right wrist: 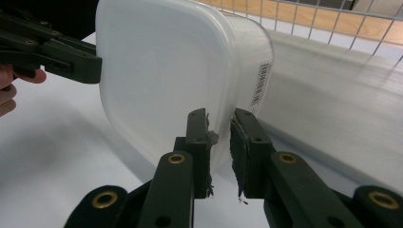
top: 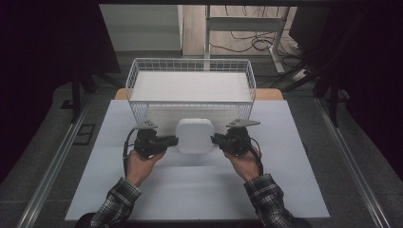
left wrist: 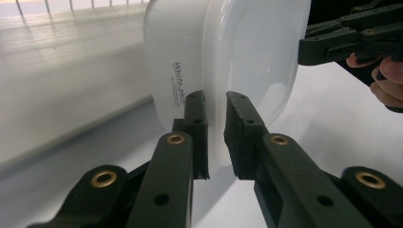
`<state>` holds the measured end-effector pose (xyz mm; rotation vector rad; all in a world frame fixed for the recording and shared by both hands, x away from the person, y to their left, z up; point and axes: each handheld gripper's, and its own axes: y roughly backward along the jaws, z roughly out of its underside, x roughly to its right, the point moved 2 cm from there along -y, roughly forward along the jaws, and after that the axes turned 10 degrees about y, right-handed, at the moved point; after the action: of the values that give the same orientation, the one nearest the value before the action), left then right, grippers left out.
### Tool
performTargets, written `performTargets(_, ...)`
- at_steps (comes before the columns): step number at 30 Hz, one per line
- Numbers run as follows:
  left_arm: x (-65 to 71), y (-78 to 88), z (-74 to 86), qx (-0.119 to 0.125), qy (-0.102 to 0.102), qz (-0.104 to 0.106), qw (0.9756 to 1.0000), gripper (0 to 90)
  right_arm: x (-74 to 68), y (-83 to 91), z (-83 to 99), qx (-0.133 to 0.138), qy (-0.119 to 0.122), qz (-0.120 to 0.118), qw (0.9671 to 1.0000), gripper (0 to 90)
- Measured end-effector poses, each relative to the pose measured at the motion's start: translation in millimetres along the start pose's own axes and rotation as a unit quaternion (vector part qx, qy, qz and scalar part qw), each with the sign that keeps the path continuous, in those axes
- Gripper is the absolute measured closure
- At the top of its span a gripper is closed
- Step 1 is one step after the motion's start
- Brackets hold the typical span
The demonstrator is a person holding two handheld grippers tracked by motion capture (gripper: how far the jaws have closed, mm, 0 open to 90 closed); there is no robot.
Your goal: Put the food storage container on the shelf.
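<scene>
Left to right: the left gripper (top: 167,141), jaws nearly closed, pinches the left rim of the white, rounded-square translucent plastic container (top: 194,136); the right gripper (top: 218,139) pinches the opposite rim likewise. The container hangs level between them, equally near both hands, over the white table (top: 199,190), just before the white wire basket (top: 190,66) lying directly ahead.

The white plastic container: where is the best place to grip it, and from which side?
Grip the white plastic container by its thin projecting rim, one gripper from each opposite side, as the left gripper and right gripper do. The body looks too wide for the jaws.
</scene>
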<state>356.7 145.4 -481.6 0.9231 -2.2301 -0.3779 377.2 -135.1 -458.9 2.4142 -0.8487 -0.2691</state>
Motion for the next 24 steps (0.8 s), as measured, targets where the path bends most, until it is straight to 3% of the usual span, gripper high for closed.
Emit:
performTargets(8,-15.0,-10.5,-13.4,0.001,0.010,-0.011,0.9999,79.4,11.9,-17.6,-8.1,-0.001,-0.004,0.016,0.9999,76.6)
performTargets(24,-34.9,-25.7,-18.2,0.000,0.032,-0.026,0.9991,77.7,22.7,-43.9,-8.4,-0.004,-0.005,0.030,0.9995,75.8)
